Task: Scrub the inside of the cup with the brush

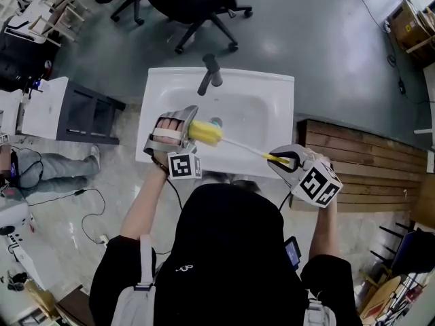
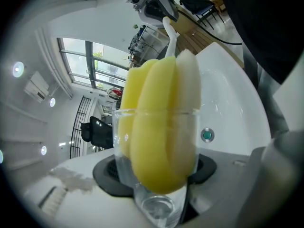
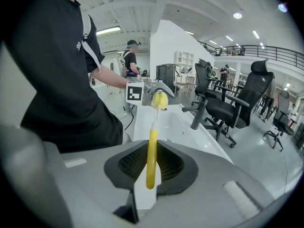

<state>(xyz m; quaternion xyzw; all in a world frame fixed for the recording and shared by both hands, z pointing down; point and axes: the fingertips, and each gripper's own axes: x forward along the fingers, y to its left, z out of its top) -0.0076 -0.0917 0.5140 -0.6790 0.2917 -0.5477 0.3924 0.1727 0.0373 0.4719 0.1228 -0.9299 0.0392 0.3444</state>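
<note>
My left gripper (image 1: 178, 133) is shut on a clear glass cup (image 2: 156, 175), held on its side over the white sink (image 1: 272, 94). The brush's yellow and white sponge head (image 2: 159, 127) fills the cup and sticks out of its mouth (image 1: 205, 133). A thin white stem runs from the sponge to a yellow handle (image 3: 151, 158). My right gripper (image 1: 285, 160) is shut on that handle, to the right of the cup. In the right gripper view the sponge head (image 3: 159, 99) shows far off at the left gripper (image 3: 151, 90).
A dark faucet (image 1: 210, 72) stands at the sink's far rim and the drain (image 1: 216, 122) lies just beyond the cup. Office chairs (image 1: 197, 2) stand behind the sink, a dark cabinet (image 1: 85, 117) to its left and wooden planks (image 1: 360, 161) to its right.
</note>
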